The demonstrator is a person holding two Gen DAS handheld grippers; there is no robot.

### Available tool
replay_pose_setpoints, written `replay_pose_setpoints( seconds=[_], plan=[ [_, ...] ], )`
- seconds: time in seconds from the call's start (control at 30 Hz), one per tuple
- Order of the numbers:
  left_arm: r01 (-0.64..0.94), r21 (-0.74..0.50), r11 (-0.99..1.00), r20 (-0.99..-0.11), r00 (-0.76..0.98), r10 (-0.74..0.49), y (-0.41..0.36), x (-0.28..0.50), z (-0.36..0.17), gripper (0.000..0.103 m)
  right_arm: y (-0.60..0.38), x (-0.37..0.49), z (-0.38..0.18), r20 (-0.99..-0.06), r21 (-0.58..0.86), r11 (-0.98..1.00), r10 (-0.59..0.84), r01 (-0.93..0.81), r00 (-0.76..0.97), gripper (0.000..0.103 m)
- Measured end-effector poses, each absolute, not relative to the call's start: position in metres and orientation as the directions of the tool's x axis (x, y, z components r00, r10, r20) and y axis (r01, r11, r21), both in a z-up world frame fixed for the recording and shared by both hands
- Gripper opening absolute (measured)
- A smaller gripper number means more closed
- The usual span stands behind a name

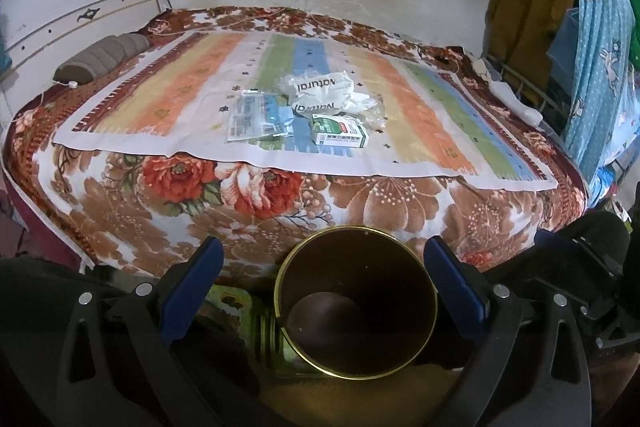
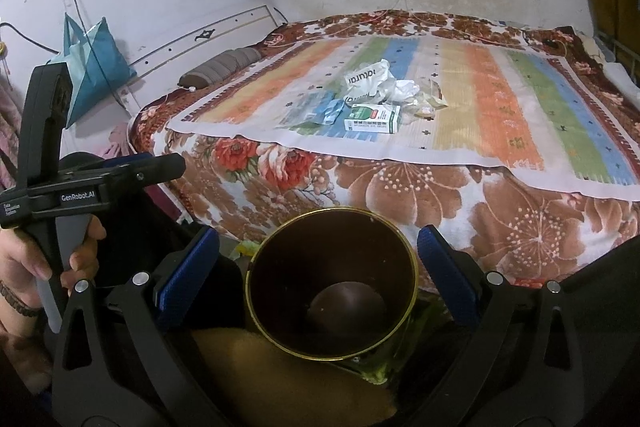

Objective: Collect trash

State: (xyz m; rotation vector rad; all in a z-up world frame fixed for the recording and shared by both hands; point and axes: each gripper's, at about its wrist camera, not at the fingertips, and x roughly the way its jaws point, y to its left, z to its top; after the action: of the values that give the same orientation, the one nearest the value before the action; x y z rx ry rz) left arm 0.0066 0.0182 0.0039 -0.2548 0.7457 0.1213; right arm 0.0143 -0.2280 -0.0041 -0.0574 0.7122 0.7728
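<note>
A pile of trash lies on the striped cloth [image 1: 420, 99] in the middle of the bed: a crumpled white "Natural" bag [image 1: 320, 89] [image 2: 366, 81], a clear blue-printed wrapper [image 1: 256, 115] [image 2: 314, 111], a green and white carton [image 1: 340, 133] [image 2: 372, 119] and small crumpled clear wrappers [image 2: 430, 103]. A dark bin with a gold rim [image 1: 356, 307] [image 2: 332, 287] stands on the floor in front of the bed, empty. My left gripper [image 1: 324, 267] and right gripper [image 2: 318, 255] are both open and empty, hovering above the bin, well short of the trash.
The bed carries a floral blanket [image 1: 380, 203]. A brown pillow [image 1: 104, 57] lies at its far left. A teal bag [image 2: 94, 67] hangs on the left wall. Blue curtain and clothes [image 1: 600, 67] stand at the right. The left-hand gripper's handle [image 2: 48, 147] shows in the right wrist view.
</note>
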Motion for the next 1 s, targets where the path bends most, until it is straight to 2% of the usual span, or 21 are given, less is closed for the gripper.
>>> replay_pose_setpoints(
  seconds=[0.13, 0.3, 0.57, 1.0],
  plan=[
    [-0.194, -0.159, 0.968, -0.714, 0.699, 0.023, 0.019, 0.022, 0.004, 0.098, -0.222, 0.024, -0.005, -0.615, 0.217, 0.730, 0.618, -0.648, 0.491, 0.095],
    [-0.210, -0.189, 0.959, -0.720, 0.694, 0.009, 0.027, 0.030, 0.004, 0.098, -0.214, 0.033, -0.003, -0.618, 0.217, 0.726, 0.620, -0.652, 0.485, 0.095],
    [-0.189, -0.170, 0.967, -0.727, 0.687, 0.007, 0.034, 0.050, 0.015, 0.097, -0.201, 0.052, 0.004, -0.618, 0.206, 0.710, 0.628, -0.674, 0.473, 0.095],
    [-0.178, 0.034, 0.983, -0.757, 0.638, 0.141, 0.055, 0.102, 0.029, 0.097, -0.189, 0.109, 0.023, -0.631, 0.179, 0.732, 0.599, -0.658, 0.494, 0.094]
  ],
)
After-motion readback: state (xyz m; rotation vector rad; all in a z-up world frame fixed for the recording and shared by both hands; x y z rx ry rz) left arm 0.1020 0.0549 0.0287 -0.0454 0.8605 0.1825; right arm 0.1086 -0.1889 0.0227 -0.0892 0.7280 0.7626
